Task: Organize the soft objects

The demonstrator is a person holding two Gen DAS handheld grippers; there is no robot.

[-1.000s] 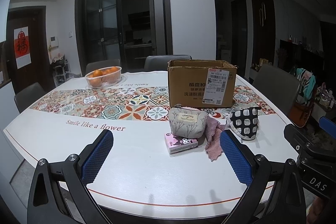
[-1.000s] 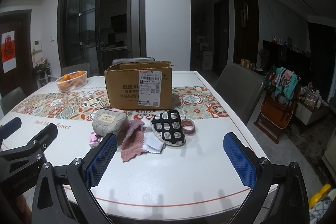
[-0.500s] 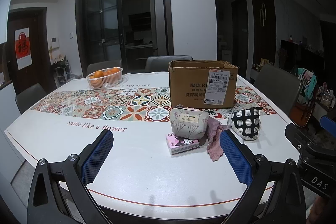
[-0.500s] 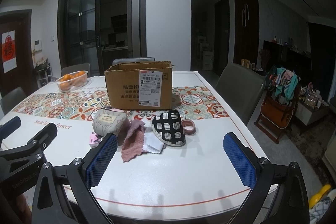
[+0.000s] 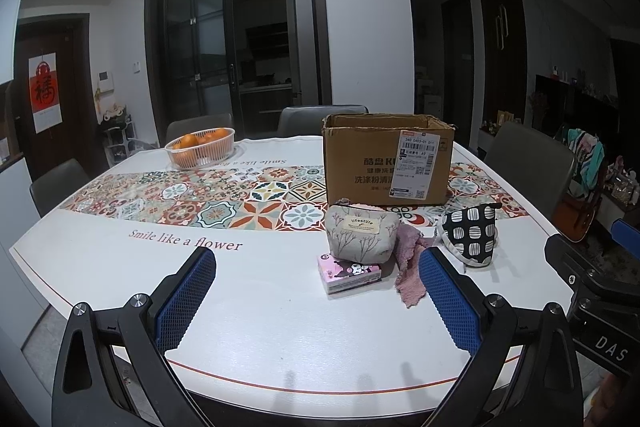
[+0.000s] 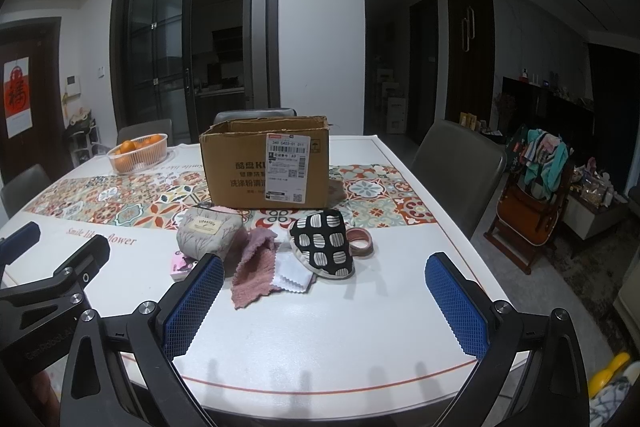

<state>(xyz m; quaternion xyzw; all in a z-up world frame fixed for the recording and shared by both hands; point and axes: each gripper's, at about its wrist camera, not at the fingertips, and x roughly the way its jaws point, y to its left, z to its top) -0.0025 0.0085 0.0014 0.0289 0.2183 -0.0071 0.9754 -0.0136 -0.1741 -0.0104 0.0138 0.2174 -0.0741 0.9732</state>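
— Left wrist view: we hold the left gripper (image 5: 316, 301) spread wide over the near edge of the white table (image 5: 120, 267), gripping nothing. What lies ahead?

— Soft things sit to the right, in front of an open cardboard box (image 5: 387, 159): a grey pouch (image 5: 362, 237) resting on a pink tissue pack (image 5: 350, 273), a pink cloth (image 5: 408, 265) beside it, and a black-and-white checked pouch (image 5: 472, 235) farther right.

— And our other hand?

— Right wrist view: we keep the right gripper (image 6: 324, 301) just as wide, empty, near the same pile.
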